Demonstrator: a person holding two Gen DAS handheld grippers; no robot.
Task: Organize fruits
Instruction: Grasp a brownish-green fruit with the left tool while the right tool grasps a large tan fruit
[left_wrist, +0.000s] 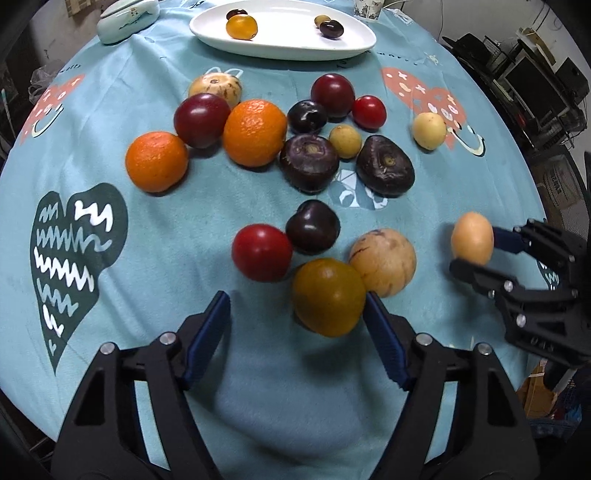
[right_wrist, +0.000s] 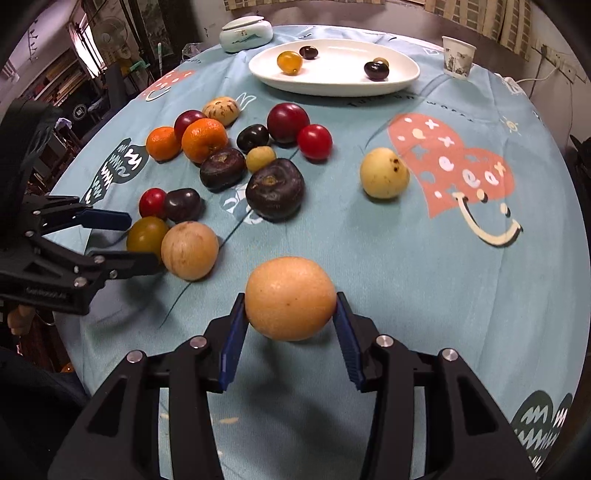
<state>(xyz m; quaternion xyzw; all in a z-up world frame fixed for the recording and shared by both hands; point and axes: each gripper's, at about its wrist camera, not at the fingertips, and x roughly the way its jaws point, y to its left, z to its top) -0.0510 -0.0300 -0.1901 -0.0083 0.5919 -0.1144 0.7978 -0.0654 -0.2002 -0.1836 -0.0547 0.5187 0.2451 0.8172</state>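
Many fruits lie on a round table with a light blue cloth (left_wrist: 110, 155). My left gripper (left_wrist: 297, 310) is open, its right pad beside an olive-yellow tomato (left_wrist: 328, 296), which also shows in the right wrist view (right_wrist: 147, 233). My right gripper (right_wrist: 290, 314) is shut on a pale orange fruit (right_wrist: 290, 298), held just above the cloth; it shows in the left wrist view (left_wrist: 472, 238) at the right. A white oval plate (left_wrist: 288, 44) at the far side holds several small fruits; it also shows in the right wrist view (right_wrist: 332, 83).
Two oranges (left_wrist: 255, 133), red plums (left_wrist: 202, 119), red tomatoes (left_wrist: 262, 252), dark purple fruits (left_wrist: 309, 162) and tan melons (left_wrist: 383, 261) crowd the middle. A pale yellow fruit (right_wrist: 384, 172) lies apart. A lidded ceramic jar (right_wrist: 245, 33) and paper cup (right_wrist: 458, 57) stand at the back.
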